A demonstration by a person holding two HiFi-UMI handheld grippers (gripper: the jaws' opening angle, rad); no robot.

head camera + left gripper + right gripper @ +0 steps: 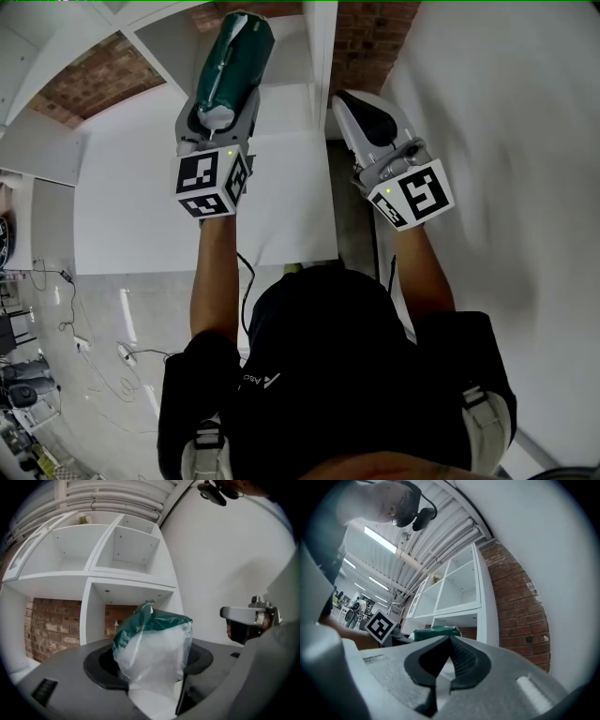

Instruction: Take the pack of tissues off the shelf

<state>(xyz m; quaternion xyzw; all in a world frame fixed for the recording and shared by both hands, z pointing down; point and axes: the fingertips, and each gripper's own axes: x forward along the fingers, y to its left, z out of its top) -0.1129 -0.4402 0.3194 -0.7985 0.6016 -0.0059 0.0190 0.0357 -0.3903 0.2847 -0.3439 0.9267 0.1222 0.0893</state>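
Note:
The pack of tissues point(234, 61), green on top with clear plastic over white tissues, sticks out from between the jaws of my left gripper point(221, 111), which is shut on it. In the left gripper view the pack point(154, 644) fills the jaws in front of the white shelf unit point(131, 578), held clear of its compartments. My right gripper point(367, 117) hangs to the right of the pack with its jaws shut and nothing between them. From the right gripper view point(450, 644) the pack point(433, 632) shows beyond the jaw tips.
The white shelf unit point(309, 56) has open square compartments with a brick wall point(520, 606) behind it. A plain white wall point(506, 141) stands close on the right. Cables point(103, 352) lie on the floor at the lower left.

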